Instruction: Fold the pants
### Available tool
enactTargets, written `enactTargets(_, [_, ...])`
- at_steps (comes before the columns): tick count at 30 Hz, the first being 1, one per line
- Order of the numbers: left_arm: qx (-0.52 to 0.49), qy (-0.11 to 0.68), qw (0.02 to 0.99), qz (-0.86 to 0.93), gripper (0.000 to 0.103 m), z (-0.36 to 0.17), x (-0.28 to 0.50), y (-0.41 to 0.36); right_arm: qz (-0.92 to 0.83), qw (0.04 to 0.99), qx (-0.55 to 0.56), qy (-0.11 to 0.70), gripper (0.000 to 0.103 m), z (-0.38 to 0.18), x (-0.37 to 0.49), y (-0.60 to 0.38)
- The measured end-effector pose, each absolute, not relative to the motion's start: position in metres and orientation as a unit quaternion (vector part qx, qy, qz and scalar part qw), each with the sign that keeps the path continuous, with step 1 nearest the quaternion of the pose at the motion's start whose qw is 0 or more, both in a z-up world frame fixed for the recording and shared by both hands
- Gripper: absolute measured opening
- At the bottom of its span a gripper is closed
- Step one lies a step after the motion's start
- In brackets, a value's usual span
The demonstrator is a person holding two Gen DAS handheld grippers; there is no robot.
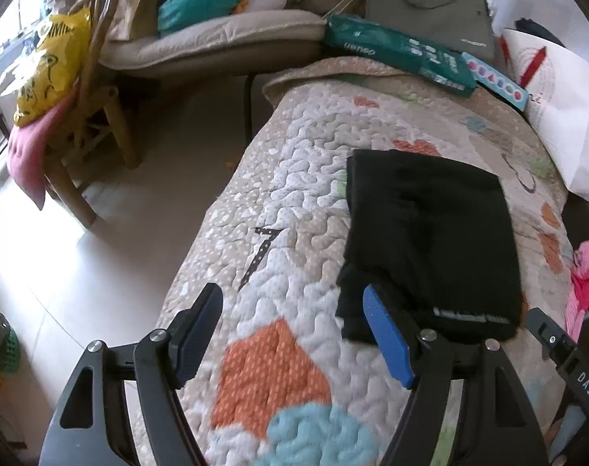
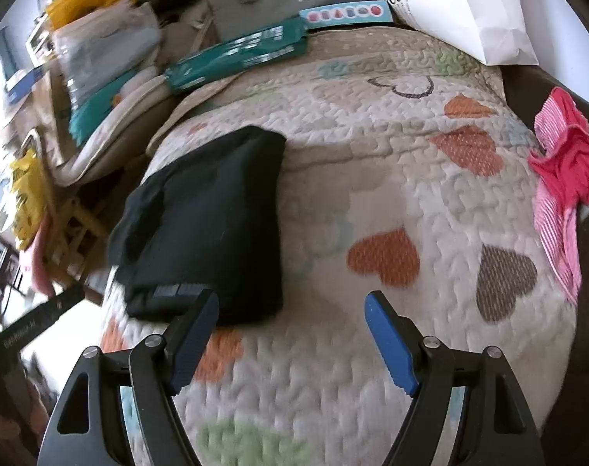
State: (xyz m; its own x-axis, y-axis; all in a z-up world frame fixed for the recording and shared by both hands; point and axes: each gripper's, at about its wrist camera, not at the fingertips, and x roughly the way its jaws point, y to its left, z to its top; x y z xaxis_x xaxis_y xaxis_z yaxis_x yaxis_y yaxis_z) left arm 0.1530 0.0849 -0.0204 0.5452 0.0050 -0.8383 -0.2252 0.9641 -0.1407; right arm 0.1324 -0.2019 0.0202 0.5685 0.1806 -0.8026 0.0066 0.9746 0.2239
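The black pants (image 1: pixel 434 240) lie folded into a compact rectangle on the quilted heart-pattern cover (image 1: pixel 294 178). My left gripper (image 1: pixel 292 299) is open and empty, to the left of the pants' near edge; its right finger (image 1: pixel 387 341) overlaps the pants' near corner. In the right wrist view the pants (image 2: pixel 209 225) lie at the left, on the cover (image 2: pixel 411 178). My right gripper (image 2: pixel 292 303) is open and empty, just right of the pants' near edge; its left finger (image 2: pixel 193 341) is at that edge.
A green box (image 1: pixel 403 54), a grey bag (image 1: pixel 430 4) and a white paper bag (image 1: pixel 558 108) sit at the far end. A pink garment (image 2: pixel 566 178) lies at the right edge. A wooden chair with a yellow bag (image 1: pixel 49 70) stands on the floor to the left.
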Motion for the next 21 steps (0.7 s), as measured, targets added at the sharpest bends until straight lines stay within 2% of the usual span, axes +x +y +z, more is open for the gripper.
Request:
enactTargets(6, [-0.107, 0.536, 0.835, 0.06, 0.074, -0.06, 0.171, 0.082, 0.053, 0.868, 0.098, 0.483, 0.088, -0.008, 0.156, -0.19])
enactTargets(9, [-0.115, 0.528, 0.839, 0.061, 0.074, -0.057, 0.168, 0.08, 0.064, 0.86, 0.103, 0.495, 0.089, -0.022, 0.153, -0.19])
enactTargets(13, [-0.126, 0.496, 0.858, 0.049, 0.074, -0.038, 0.154, 0.08, 0.069, 0.869, 0.122, 0.474, 0.089, -0.013, 0.146, -0.196])
enactTargets(17, [-0.121, 0.452, 0.882, 0.047, 0.074, -0.014, 0.134, 0.077, 0.063, 0.889, 0.094, 0.444, 0.089, 0.007, 0.131, -0.194])
enactTargets(21, [-0.092, 0.375, 0.921, 0.049, 0.074, 0.017, 0.099, 0.069, 0.06, 0.899, 0.079, 0.428, 0.089, 0.016, 0.105, -0.192])
